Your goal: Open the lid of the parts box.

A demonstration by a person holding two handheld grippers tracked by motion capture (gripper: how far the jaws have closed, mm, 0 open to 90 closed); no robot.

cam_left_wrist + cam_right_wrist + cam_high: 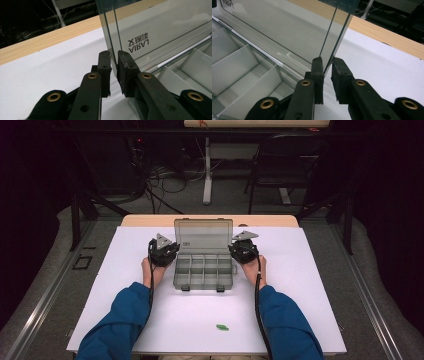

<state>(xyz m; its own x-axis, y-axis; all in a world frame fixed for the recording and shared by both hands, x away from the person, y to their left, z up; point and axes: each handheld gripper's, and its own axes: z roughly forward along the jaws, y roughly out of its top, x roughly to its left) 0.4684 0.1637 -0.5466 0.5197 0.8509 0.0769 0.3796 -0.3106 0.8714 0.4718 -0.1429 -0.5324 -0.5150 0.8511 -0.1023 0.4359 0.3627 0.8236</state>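
I hold up the lid (pixel 203 236) of a clear plastic organizer box (pixel 204 270), one side edge in each tool. My left gripper (pixel 114 65) has its jaws on both sides of the lid's left edge, very close, and I think they pinch it, but the hold looks light. My right gripper (pixel 327 68) sits on the lid's right edge the same way; one jaw touches the lid and I see a thin gap at the other, so I cannot tell if it really squeezes.

The box sits in the middle of the white table top (pixel 125 320), open, with its little compartments empty.

What could go wrong? The lid is thin and smooth. If my jaws loosen, it could slip out and flop down or slam shut. If I push one side harder, the lid could twist, or the light box could slide.

A small green thing (pixel 222 327) lies near me. Behind the table are a wooden edge (pixel 210 220), a dark chair (pixel 285 165) and tangled cables (pixel 165 175) on the grey floor (pixel 190 195).
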